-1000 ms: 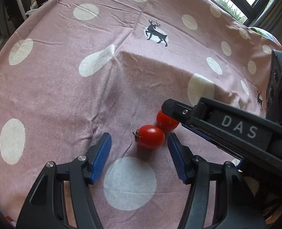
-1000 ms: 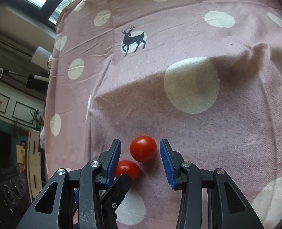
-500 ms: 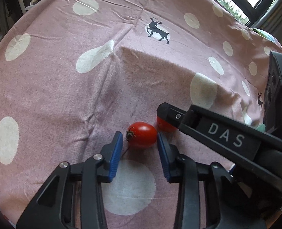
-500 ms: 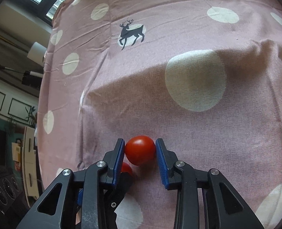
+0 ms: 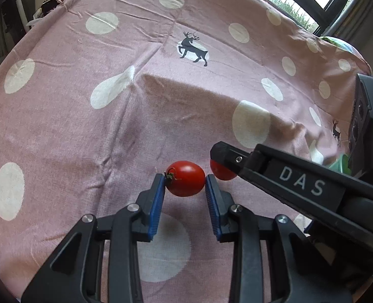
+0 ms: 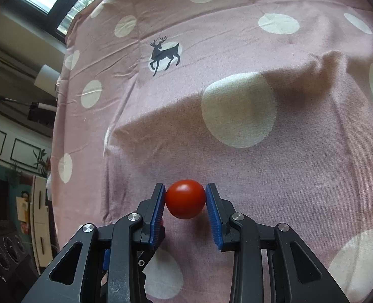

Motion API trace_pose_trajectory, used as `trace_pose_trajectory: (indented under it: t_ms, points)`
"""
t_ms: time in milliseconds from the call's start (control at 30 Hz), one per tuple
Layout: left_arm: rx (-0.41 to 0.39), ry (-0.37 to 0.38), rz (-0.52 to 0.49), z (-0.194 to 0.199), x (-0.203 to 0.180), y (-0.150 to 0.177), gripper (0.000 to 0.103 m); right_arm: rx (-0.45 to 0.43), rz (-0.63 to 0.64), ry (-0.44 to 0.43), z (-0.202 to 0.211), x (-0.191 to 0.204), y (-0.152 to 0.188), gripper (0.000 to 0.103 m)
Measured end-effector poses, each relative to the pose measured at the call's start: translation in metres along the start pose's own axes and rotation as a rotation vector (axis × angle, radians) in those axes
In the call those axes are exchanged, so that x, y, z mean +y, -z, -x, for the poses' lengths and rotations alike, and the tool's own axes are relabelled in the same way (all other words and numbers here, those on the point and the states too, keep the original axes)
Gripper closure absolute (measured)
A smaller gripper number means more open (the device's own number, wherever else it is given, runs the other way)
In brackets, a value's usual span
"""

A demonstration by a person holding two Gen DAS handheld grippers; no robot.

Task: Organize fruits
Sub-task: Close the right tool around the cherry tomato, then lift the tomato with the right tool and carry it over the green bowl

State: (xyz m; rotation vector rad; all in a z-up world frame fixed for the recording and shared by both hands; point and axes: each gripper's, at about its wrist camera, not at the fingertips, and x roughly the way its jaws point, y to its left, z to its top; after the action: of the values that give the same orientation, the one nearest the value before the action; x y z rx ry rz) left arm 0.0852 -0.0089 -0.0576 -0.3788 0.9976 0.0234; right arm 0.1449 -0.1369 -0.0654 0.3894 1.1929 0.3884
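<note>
Stemmed tomato (image 5: pixel 185 178), near the cloth's deer print (image 5: pixel 193 50), sits clamped in the left gripper (image 5: pixel 185 184); beside it, the right gripper (image 6: pixel 185 197) clamps a second tomato (image 6: pixel 185 199).

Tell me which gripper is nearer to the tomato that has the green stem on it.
Left. The left gripper is clamped on the stemmed tomato. The right gripper sits just beside it, shut on the other tomato.

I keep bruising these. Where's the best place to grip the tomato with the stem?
Grip the stemmed tomato end to end, one pad at its stem end and one at the opposite end, coming from above and the near side, as the left gripper does now. It lies sideways on the cloth.
</note>
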Motion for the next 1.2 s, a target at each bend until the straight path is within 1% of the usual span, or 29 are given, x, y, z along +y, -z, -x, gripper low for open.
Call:
trace_pose_trajectory:
  t_ms: [133,200,333,500,667,767,833,1033,1200]
  points:
    - [-0.04,-0.009,-0.025,0.01,-0.009,0.001,0.07,-0.043,-0.012,-0.017,0.016,-0.003,0.001,0.068]
    - [-0.048,0.004,-0.037,0.014,-0.013,0.002,0.07,-0.066,-0.015,-0.013,0.024,-0.005,0.002,0.068]
    - [-0.089,0.032,-0.062,0.026,-0.024,0.003,0.07,-0.112,-0.034,-0.02,0.042,-0.011,0.003,0.068]
    - [-0.125,0.098,-0.089,0.043,-0.038,0.006,0.07,-0.187,-0.056,-0.034,0.07,-0.02,0.007,0.068]
    - [-0.17,0.118,-0.132,0.057,-0.053,0.008,0.07,-0.266,-0.083,-0.03,0.098,-0.03,0.011,0.068]
    - [-0.182,0.149,-0.158,0.062,-0.062,0.01,0.07,-0.307,-0.1,-0.034,0.112,-0.037,0.013,0.068]
    - [-0.195,0.154,-0.178,0.064,-0.068,0.012,0.07,-0.329,-0.12,-0.032,0.121,-0.044,0.015,0.068]
    - [-0.206,0.195,-0.218,0.068,-0.087,0.016,0.07,-0.409,-0.163,0.026,0.149,-0.062,0.021,0.068]
    - [-0.21,0.232,-0.276,0.07,-0.113,0.019,0.07,-0.444,-0.22,0.031,0.167,-0.084,0.027,0.068]
